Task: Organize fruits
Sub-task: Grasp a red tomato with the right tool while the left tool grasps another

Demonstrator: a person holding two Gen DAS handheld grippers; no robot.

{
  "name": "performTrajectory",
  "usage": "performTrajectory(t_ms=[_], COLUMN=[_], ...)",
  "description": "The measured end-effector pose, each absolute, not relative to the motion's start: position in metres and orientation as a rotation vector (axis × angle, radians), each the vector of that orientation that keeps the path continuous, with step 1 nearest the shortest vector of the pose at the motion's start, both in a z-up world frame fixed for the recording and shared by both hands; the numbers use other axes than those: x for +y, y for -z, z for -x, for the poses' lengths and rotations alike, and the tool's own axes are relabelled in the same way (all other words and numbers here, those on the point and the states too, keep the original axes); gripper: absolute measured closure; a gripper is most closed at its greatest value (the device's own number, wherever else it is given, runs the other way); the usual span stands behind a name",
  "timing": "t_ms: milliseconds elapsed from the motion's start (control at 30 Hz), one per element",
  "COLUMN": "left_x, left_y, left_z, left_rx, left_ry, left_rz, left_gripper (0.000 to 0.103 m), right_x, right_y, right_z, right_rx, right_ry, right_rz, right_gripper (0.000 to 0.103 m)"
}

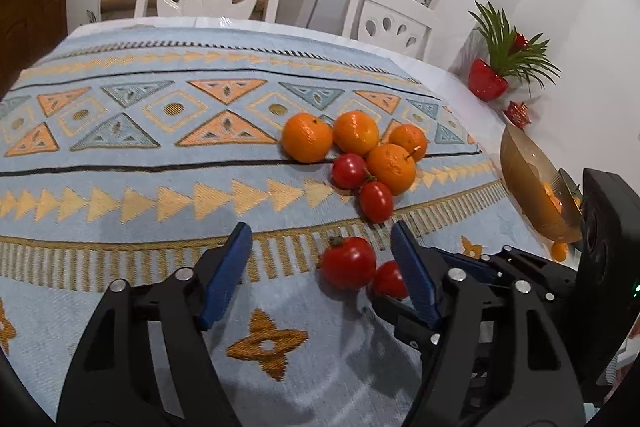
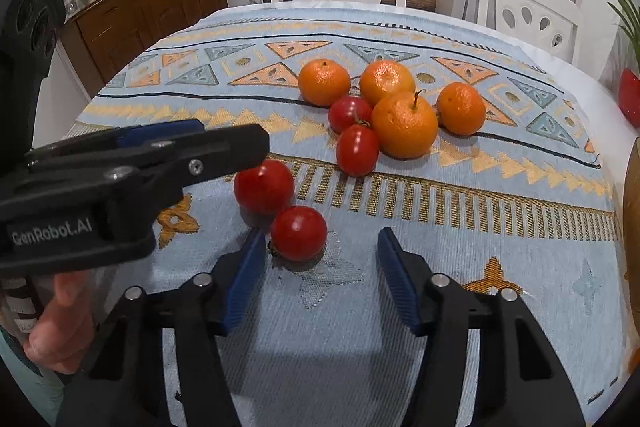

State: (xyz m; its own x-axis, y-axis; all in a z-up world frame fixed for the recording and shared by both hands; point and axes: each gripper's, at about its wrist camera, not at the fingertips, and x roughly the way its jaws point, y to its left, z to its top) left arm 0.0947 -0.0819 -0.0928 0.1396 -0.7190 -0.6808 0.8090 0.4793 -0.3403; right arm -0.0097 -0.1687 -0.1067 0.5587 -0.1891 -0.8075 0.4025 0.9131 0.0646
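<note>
The left tool (image 1: 320, 247) is open, and its blue fingers (image 1: 228, 275) stand on both sides of a round tomato (image 1: 348, 262) on the table (image 1: 120, 187). A second tomato (image 1: 387, 279) touches it on the right. Farther back, two more tomatoes (image 1: 375, 201) lie against four oranges (image 1: 391, 169); the nearer one is oval, with its long axis pointing away from the camera. The right tool (image 2: 322, 251) is open too, with nothing in it, near the second tomato. A bowl (image 1: 532, 187) is at the right edge.
</note>
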Motion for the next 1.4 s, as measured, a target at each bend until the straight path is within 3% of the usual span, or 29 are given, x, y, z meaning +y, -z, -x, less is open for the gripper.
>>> performTrajectory(t_ms=[233, 567, 767, 1400], left_x=[-0.093, -0.102, -0.103, -0.099], left_y=[0.104, 0.112, 0.11, 0.101], left_z=[-0.092, -0.087, -0.082, -0.074], left_rx=[0.988, 1.019, 0.996, 0.921], left_ry=[1.149, 1.149, 1.147, 1.129], left_rz=[-0.131, -0.165, -0.187, -0.207], left_gripper=[0.054, 0.07, 0.07, 0.071], right_x=[-0.169, -0.167, -0.167, -0.174], right_y=[0.109, 0.111, 0.111, 0.104], right_z=[0.006, 0.001, 0.001, 0.015], right_rx=[0.927, 0.938, 0.933, 0.9], right_ry=[0.348, 0.347, 0.346, 0.359], right_rz=[-0.254, -0.237, -0.235, -0.287], right_gripper=[0.056, 0.061, 0.074, 0.075])
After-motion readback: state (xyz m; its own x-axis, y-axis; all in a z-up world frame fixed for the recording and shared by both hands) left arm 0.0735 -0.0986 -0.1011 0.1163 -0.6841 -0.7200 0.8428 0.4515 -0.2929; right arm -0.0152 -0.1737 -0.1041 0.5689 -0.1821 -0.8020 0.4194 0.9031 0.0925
